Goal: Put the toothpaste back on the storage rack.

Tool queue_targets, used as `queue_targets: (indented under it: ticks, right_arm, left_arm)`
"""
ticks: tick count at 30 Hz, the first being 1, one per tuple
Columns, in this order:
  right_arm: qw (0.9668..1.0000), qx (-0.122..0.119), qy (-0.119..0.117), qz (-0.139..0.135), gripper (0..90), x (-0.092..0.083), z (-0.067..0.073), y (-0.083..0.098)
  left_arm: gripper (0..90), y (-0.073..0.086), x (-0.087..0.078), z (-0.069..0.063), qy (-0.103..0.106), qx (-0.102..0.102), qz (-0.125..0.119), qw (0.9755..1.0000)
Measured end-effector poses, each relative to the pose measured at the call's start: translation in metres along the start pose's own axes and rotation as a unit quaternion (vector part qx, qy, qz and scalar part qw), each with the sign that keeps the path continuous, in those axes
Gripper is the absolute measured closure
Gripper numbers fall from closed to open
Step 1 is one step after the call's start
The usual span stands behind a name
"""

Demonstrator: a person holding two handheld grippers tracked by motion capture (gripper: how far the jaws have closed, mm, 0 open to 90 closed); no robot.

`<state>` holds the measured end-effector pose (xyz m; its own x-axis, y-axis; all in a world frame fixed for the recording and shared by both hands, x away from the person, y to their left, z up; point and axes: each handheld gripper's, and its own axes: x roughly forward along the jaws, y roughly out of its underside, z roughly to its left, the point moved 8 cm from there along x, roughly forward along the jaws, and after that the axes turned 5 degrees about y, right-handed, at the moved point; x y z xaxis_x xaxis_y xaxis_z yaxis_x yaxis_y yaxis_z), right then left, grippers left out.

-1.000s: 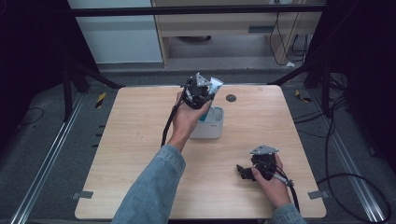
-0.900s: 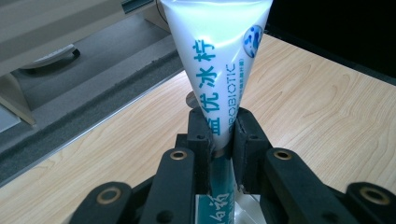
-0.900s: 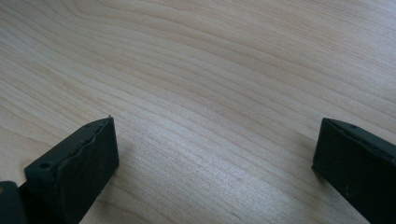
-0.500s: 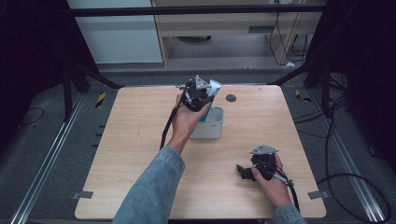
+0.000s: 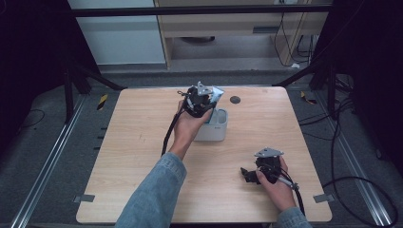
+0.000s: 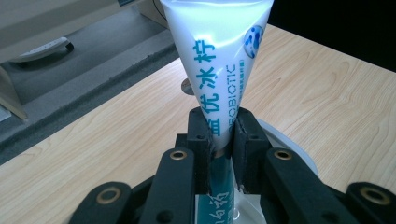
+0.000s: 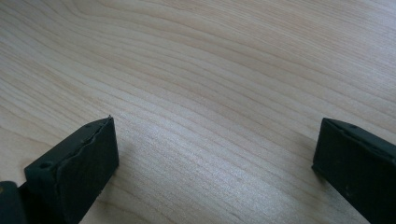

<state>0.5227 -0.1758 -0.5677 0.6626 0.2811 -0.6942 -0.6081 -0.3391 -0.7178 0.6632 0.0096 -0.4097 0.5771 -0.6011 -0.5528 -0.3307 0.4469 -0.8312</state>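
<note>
- left gripper (image 5: 205,97) pinching white tube (image 6: 219,60) (teal print), held above white cup (image 5: 212,127) mid-table; tube's lower end toward the cup
- cup contents: can't tell
- right gripper (image 5: 248,175) jaws spread, nothing between, low over bare table (image 5: 142,142)

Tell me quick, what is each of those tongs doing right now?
Left tongs: shut on the toothpaste tube, above the white cup.
Right tongs: open, holding nothing, low over the table.
</note>
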Motion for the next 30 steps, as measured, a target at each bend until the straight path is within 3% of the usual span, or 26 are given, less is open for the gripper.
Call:
queue_targets:
  ticks: [5, 6, 9, 10, 11, 30]
  right_arm:
    - [1.0, 0.001, 0.0, 0.0, 0.4, 0.0, 0.0, 0.0]
    - [0.9999, -0.01, 0.003, -0.004, 0.3, 0.001, -0.002, 0.0]
    - [1.0, 0.001, 0.0, 0.0, 0.4, 0.0, 0.0, 0.0]
    - [0.9999, -0.009, 0.003, -0.004, 0.4, 0.001, -0.001, 0.0]
    - [1.0, 0.001, 0.0, 0.0, 0.4, 0.0, 0.0, 0.0]
    - [1.0, 0.002, -0.001, 0.001, 0.3, 0.0, 0.0, 0.0]
  left_arm:
    - [78.5, 0.005, 0.002, 0.001, 0.002, -0.001, 0.002, 1.0]
    - [78.5, 0.007, 0.002, 0.0, 0.003, -0.001, 0.004, 1.0]
    - [78.5, 0.01, 0.003, -0.001, 0.004, 0.0, 0.007, 1.0]
    - [78.5, 0.011, 0.003, -0.001, 0.004, 0.0, 0.007, 1.0]
    - [78.5, 0.012, 0.004, -0.002, 0.004, -0.001, 0.008, 1.0]
    - [78.4, 0.025, 0.009, -0.001, 0.005, 0.0, 0.032, 0.9995]
